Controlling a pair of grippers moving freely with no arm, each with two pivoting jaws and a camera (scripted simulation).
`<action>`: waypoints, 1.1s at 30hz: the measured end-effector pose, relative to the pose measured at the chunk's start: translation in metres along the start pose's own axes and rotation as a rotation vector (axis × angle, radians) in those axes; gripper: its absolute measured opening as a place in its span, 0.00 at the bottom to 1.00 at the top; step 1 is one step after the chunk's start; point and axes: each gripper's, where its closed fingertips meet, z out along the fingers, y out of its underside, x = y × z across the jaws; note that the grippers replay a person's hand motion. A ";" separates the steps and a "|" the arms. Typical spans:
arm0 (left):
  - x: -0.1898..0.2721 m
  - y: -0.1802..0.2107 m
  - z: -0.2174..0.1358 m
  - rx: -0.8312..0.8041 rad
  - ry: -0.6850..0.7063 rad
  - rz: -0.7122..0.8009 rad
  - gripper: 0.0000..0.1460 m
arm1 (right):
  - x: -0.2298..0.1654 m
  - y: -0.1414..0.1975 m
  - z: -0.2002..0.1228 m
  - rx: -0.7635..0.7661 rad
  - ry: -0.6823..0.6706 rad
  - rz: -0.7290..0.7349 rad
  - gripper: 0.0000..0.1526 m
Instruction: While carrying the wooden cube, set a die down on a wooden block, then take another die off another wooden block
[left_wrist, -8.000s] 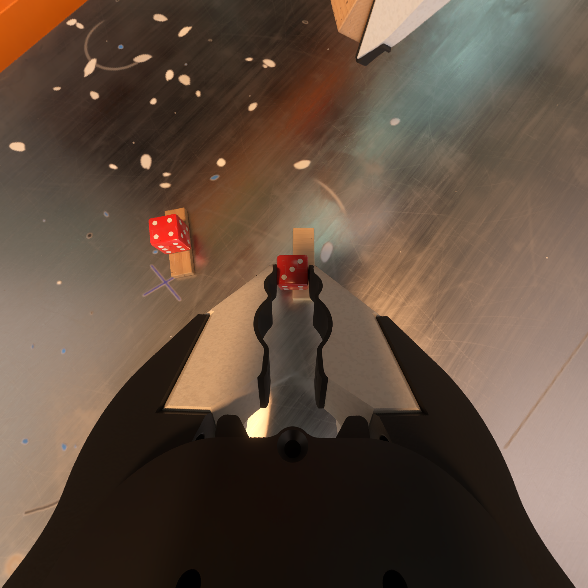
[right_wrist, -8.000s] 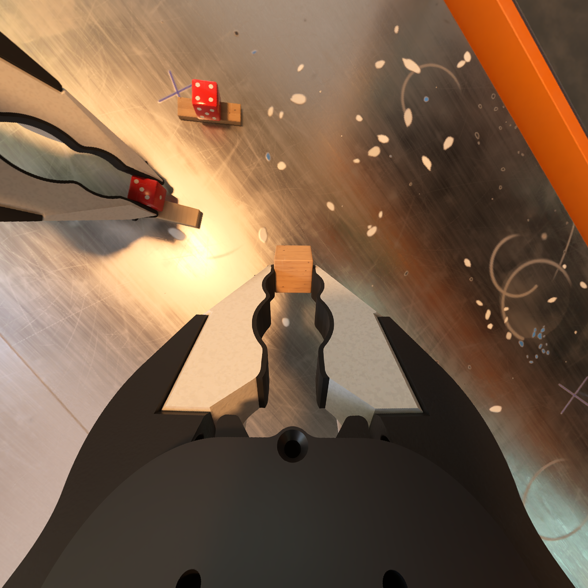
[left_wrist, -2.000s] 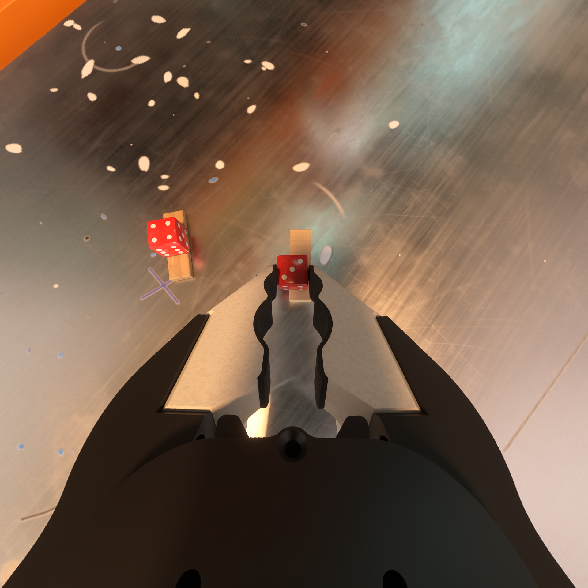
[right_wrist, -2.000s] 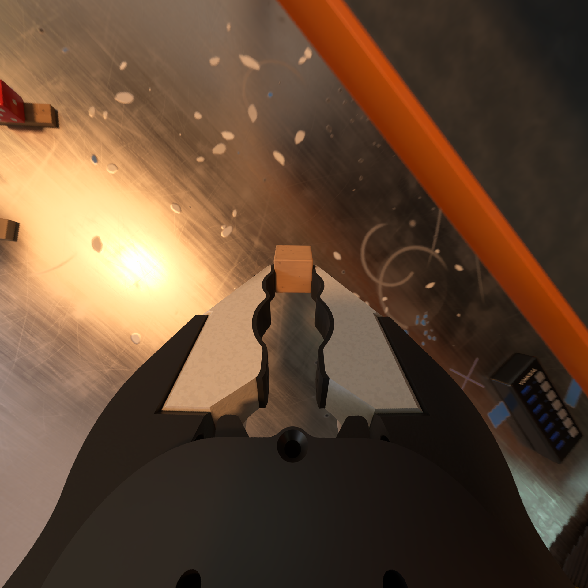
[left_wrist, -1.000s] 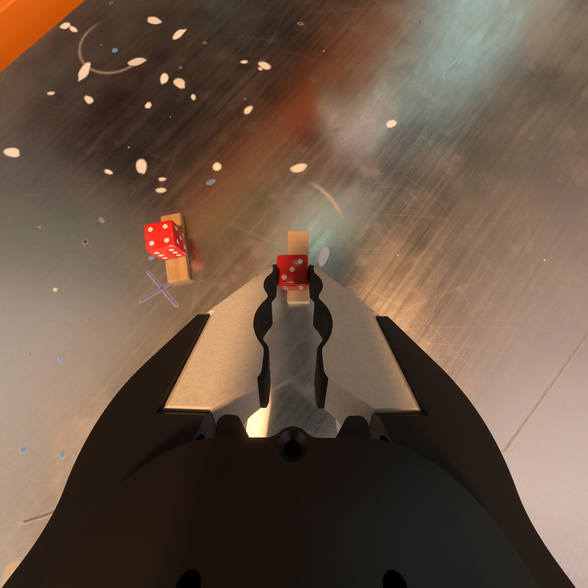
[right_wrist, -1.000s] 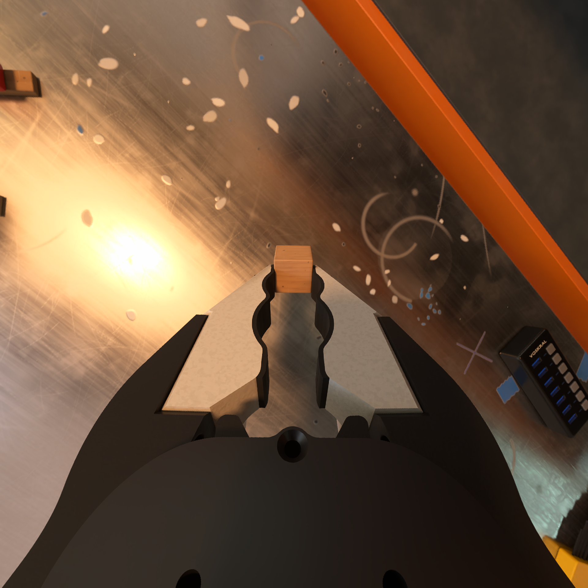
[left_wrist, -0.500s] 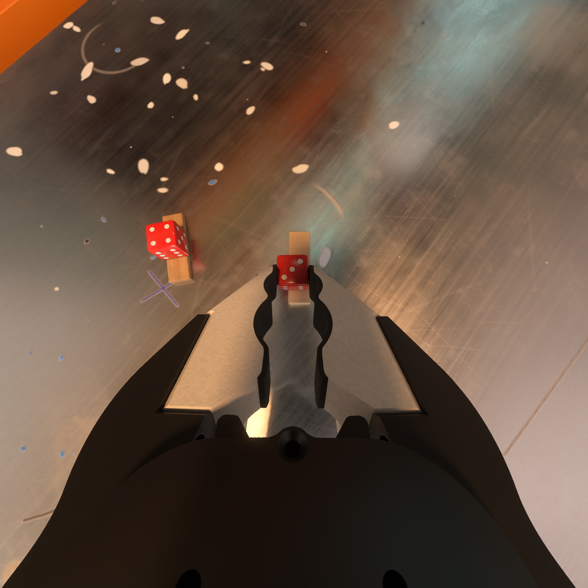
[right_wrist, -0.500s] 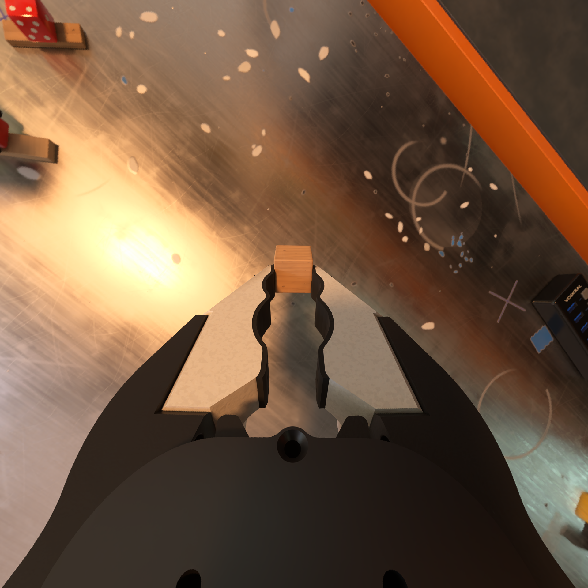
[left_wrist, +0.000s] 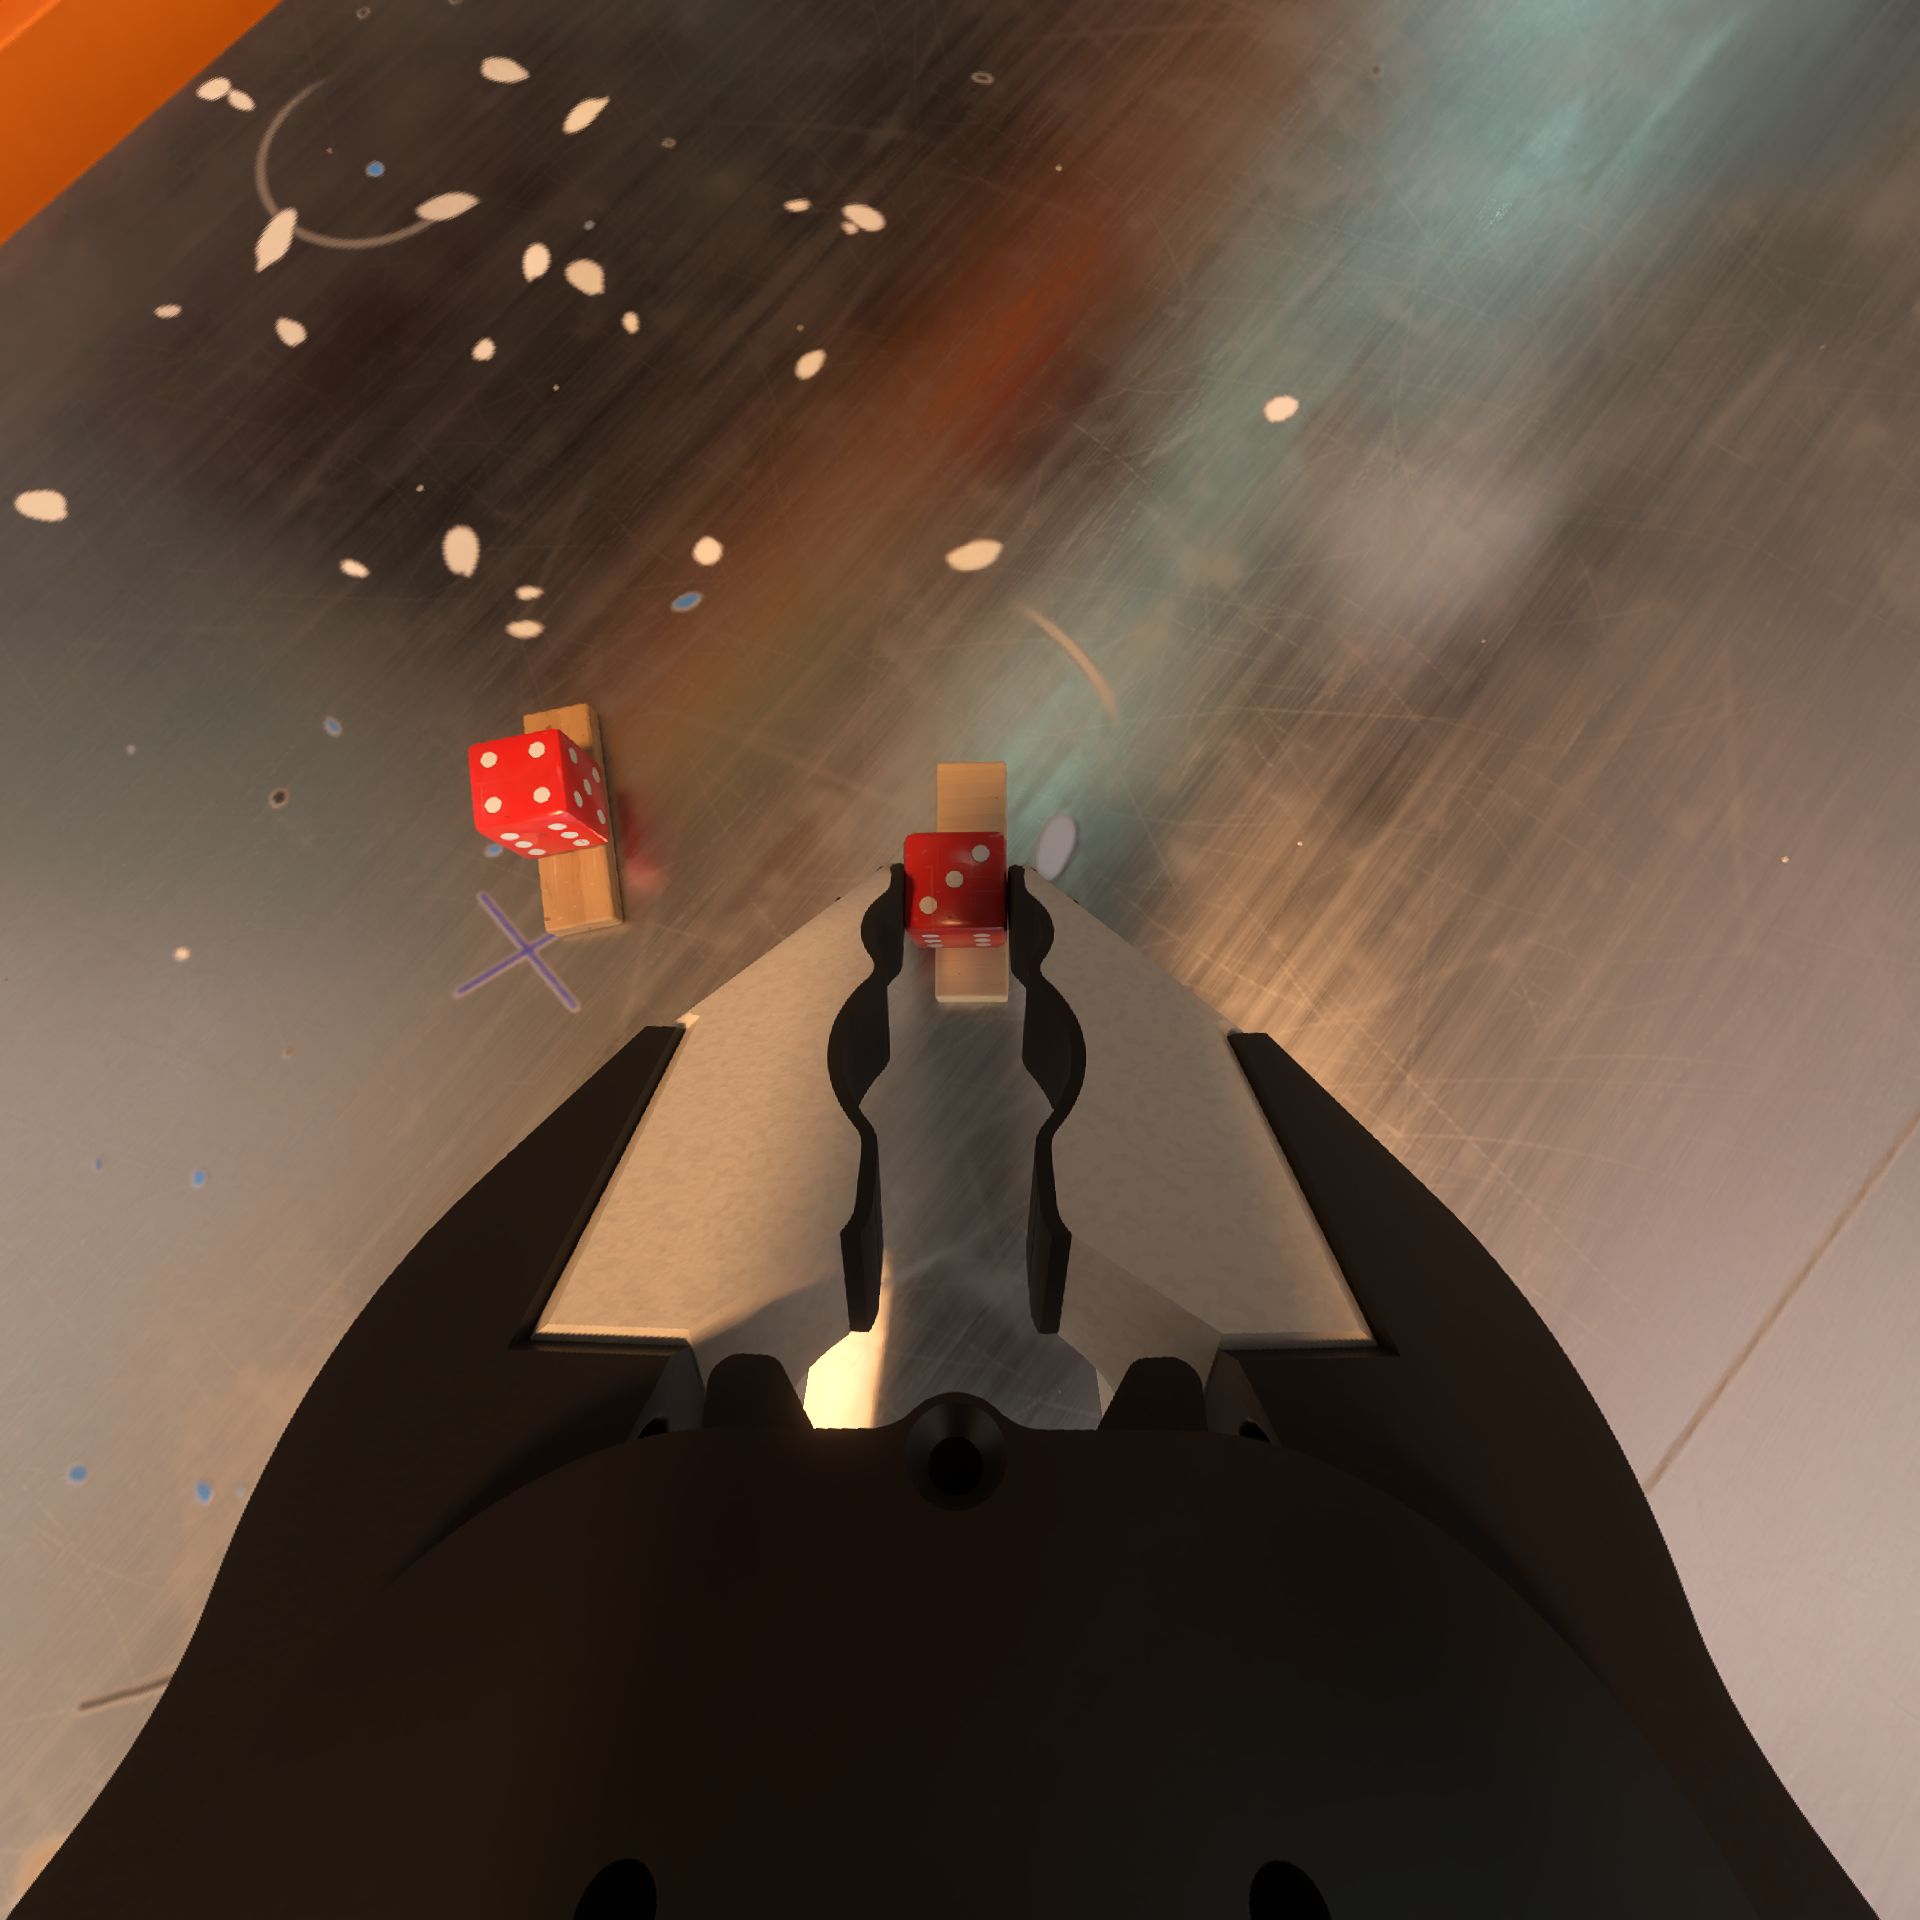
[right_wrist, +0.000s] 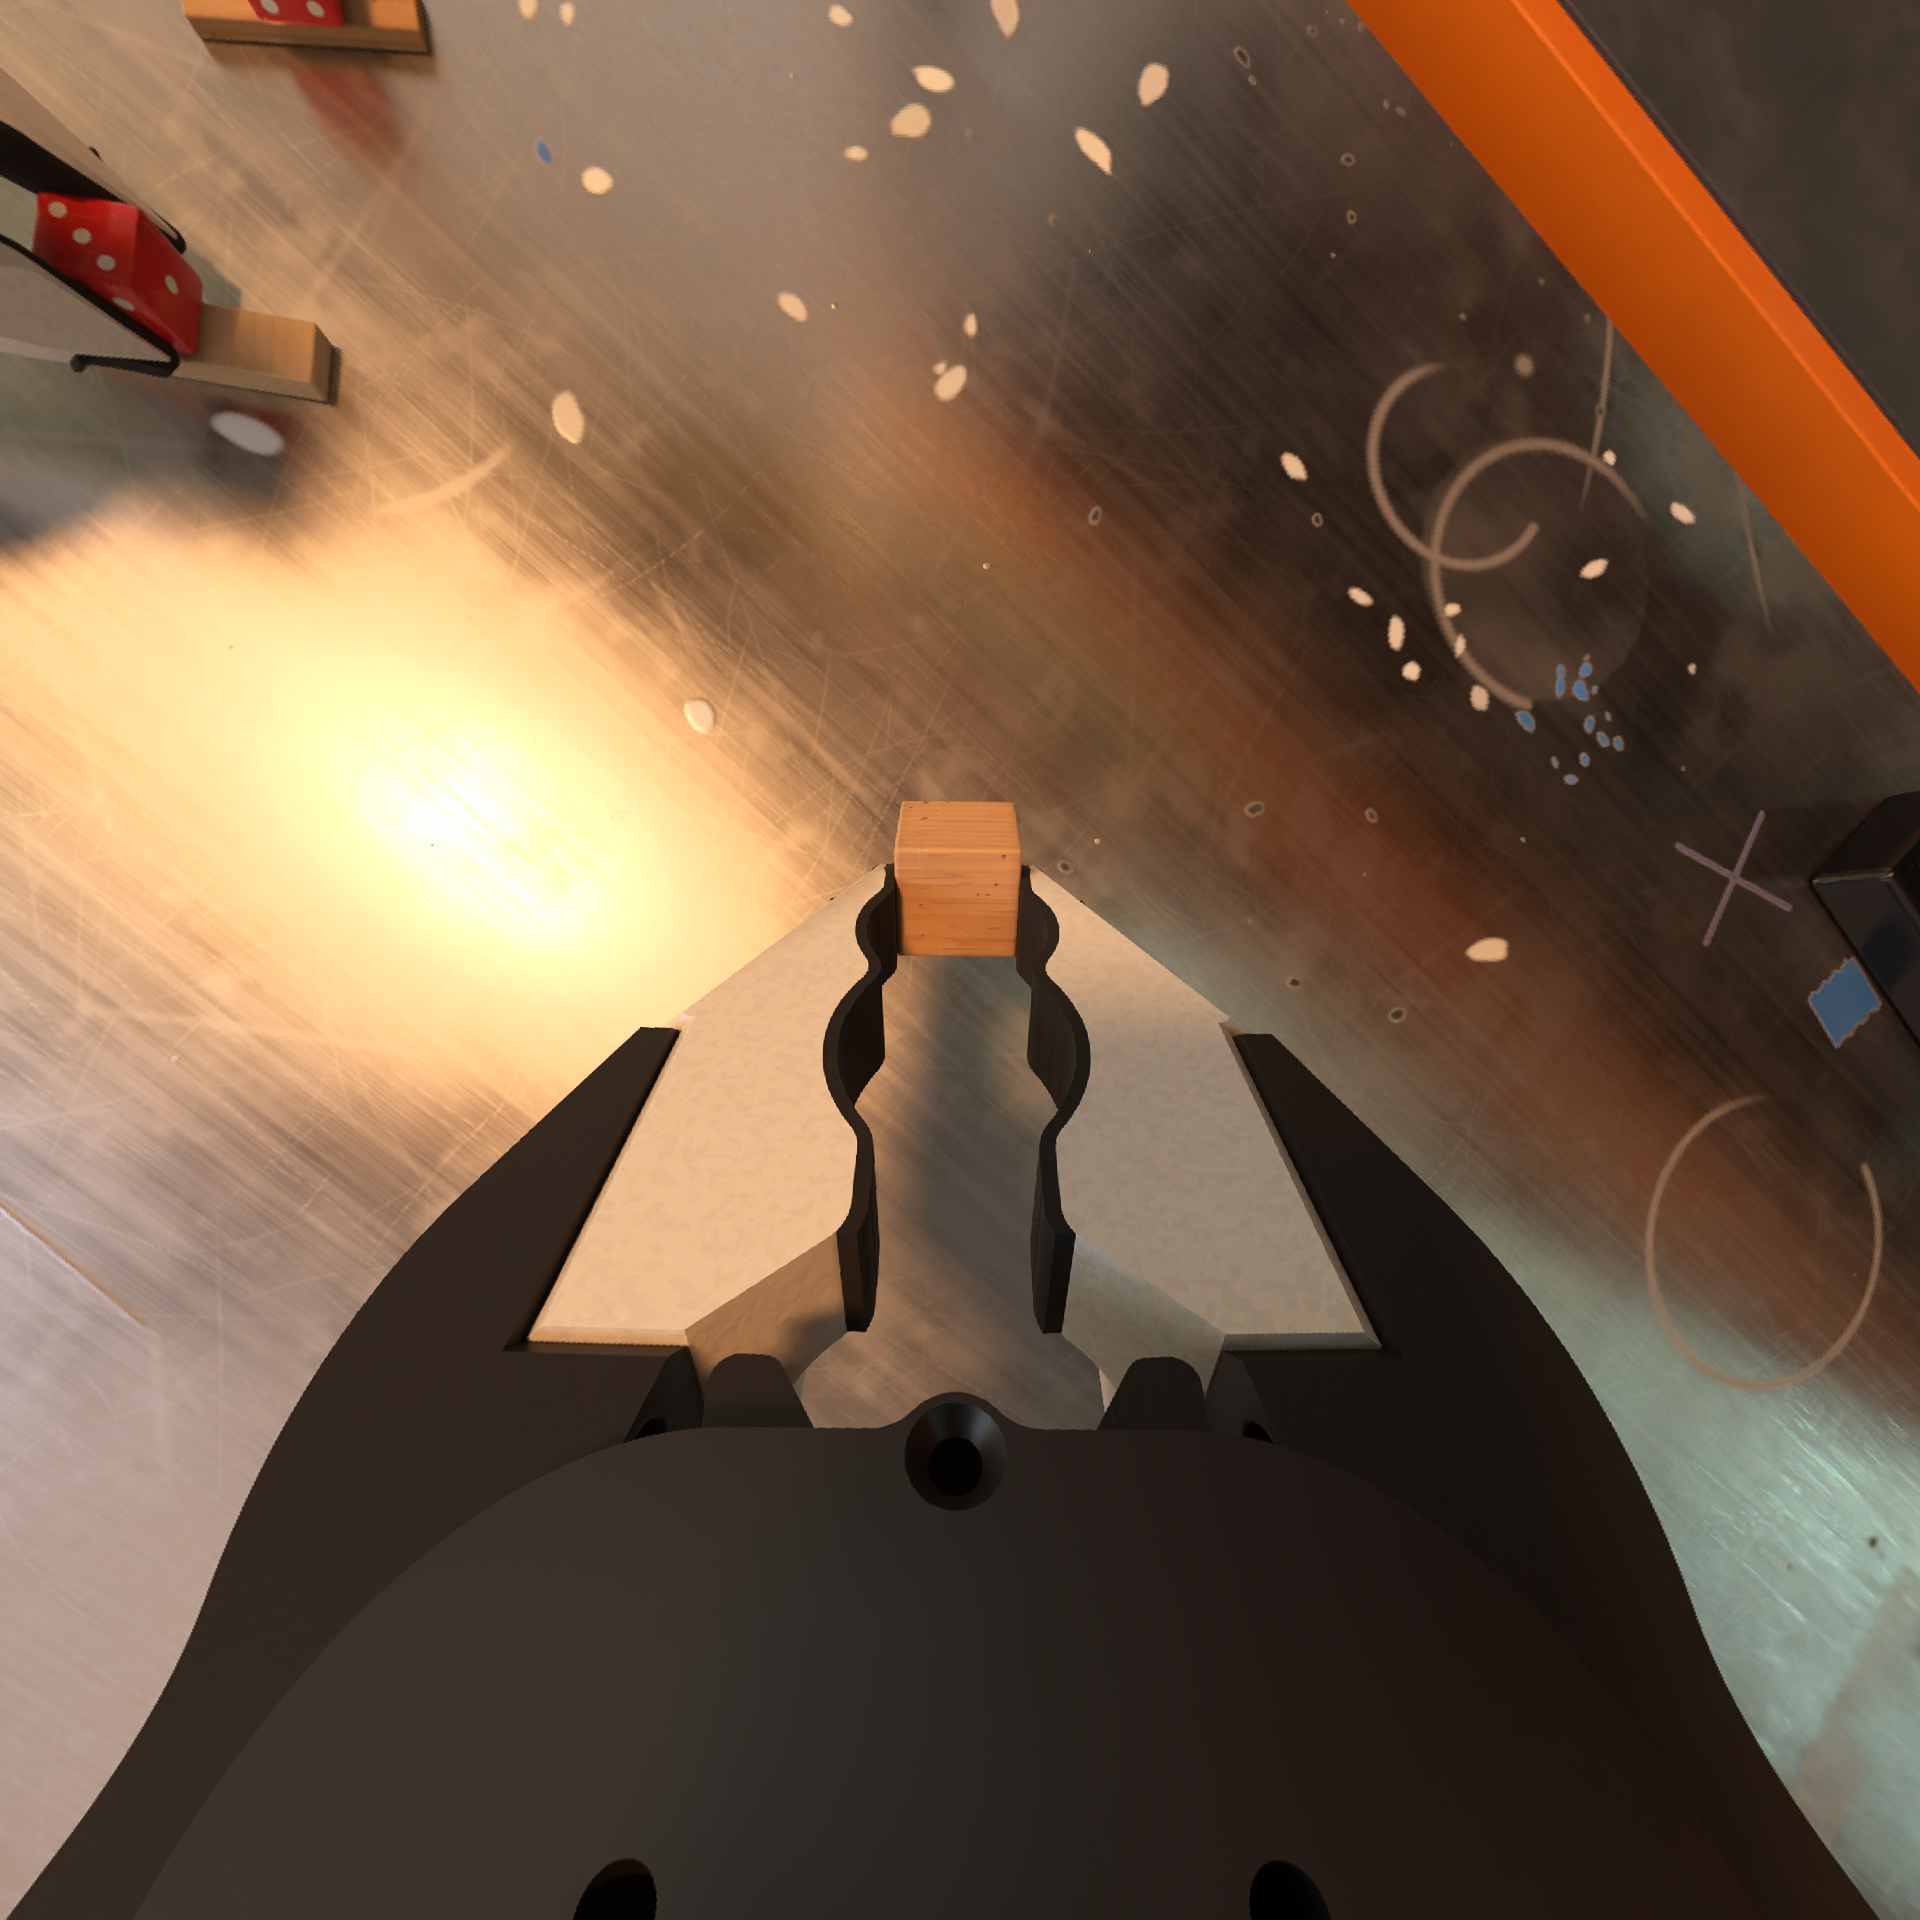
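The left tool (left_wrist: 956, 894) grips a red die (left_wrist: 954, 889) over a wooden block (left_wrist: 971, 795). The right tool (right_wrist: 956, 894) pinches the wooden cube (right_wrist: 956, 878) at its fingertips, above a scratched metal tabletop (right_wrist: 1143, 520) with an orange edge (right_wrist: 1662, 239). A second die (left_wrist: 535, 790) rests on another block (left_wrist: 580, 883).

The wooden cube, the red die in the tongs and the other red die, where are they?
wooden cube (right_wrist: 955, 894): right wrist view, front face, gripped between the tong tips.
die in the tongs (left_wrist: 955, 881): left wrist view, three-dot top face.
other die (left_wrist: 525, 781): left wrist view, top face, sitting on its wooden block.
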 end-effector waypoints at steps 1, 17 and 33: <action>0.000 0.000 0.000 0.000 0.001 0.001 0.13 | 0.001 0.000 0.000 0.001 -0.001 0.001 0.14; 0.001 -0.001 0.001 0.001 0.006 -0.001 0.13 | 0.054 -0.020 0.024 -0.025 0.013 0.010 0.14; 0.000 -0.002 0.002 0.011 0.014 -0.006 0.13 | 0.101 -0.040 0.047 -0.043 0.020 0.015 0.14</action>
